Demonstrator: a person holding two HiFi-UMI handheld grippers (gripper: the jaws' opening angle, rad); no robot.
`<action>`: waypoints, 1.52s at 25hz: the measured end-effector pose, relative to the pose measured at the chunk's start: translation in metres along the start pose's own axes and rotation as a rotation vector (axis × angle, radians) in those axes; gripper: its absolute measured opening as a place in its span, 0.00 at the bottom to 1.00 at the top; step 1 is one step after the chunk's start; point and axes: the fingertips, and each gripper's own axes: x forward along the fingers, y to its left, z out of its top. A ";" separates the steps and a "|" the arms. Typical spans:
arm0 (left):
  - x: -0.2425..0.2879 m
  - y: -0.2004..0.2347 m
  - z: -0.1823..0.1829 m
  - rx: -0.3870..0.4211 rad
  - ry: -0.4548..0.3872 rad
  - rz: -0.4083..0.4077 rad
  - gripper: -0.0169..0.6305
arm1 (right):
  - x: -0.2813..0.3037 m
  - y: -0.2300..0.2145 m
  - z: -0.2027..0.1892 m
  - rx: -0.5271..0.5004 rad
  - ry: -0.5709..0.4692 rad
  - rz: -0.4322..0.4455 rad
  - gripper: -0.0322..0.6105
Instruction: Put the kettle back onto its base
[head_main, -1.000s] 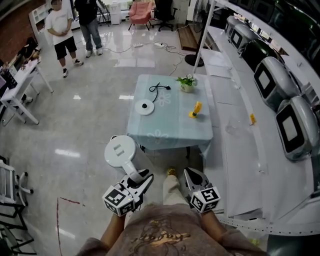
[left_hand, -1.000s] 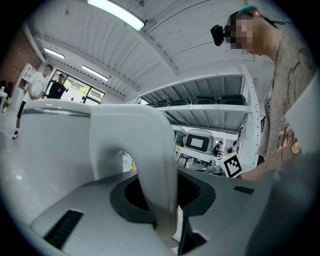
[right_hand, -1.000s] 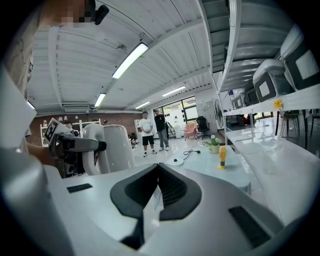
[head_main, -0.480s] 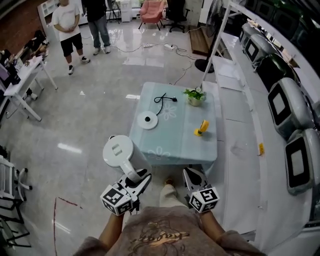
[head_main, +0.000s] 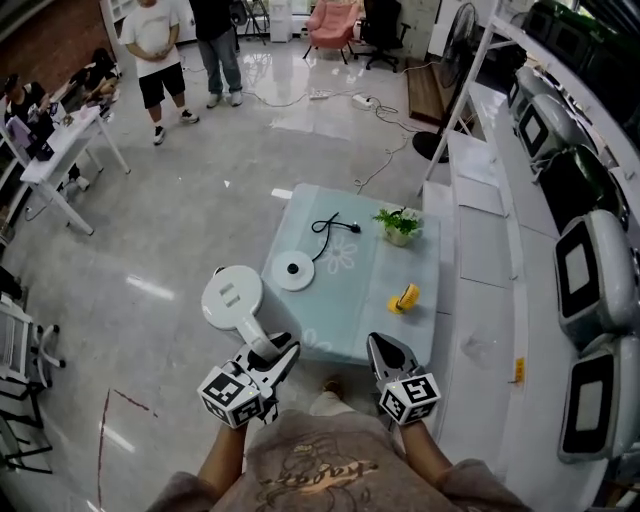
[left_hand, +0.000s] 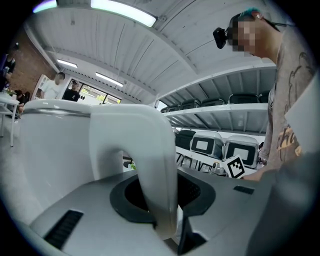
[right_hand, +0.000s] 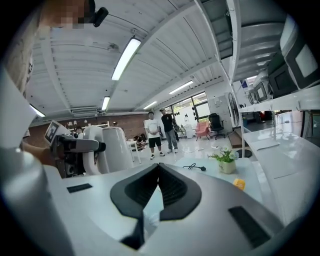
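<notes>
Head looks down; gripper views (level) share kettle (head_main: 232, 297)

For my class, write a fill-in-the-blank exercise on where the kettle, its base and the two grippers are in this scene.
The left gripper holds the white kettle by its ____.
The right gripper holds ____.
The base on the table is ____ in shape.
In the head view the kettle hangs off the table's ____ side.
Missing words: handle; nothing; round; left.
</notes>
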 end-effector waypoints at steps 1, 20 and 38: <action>0.009 0.002 0.003 -0.005 -0.003 0.011 0.20 | 0.005 -0.010 0.003 0.001 0.001 0.005 0.05; 0.095 0.047 0.032 0.012 -0.008 0.083 0.20 | 0.059 -0.088 0.022 0.019 0.020 0.043 0.05; 0.143 0.109 0.043 0.047 0.034 0.011 0.20 | 0.103 -0.099 0.041 0.032 0.005 -0.025 0.05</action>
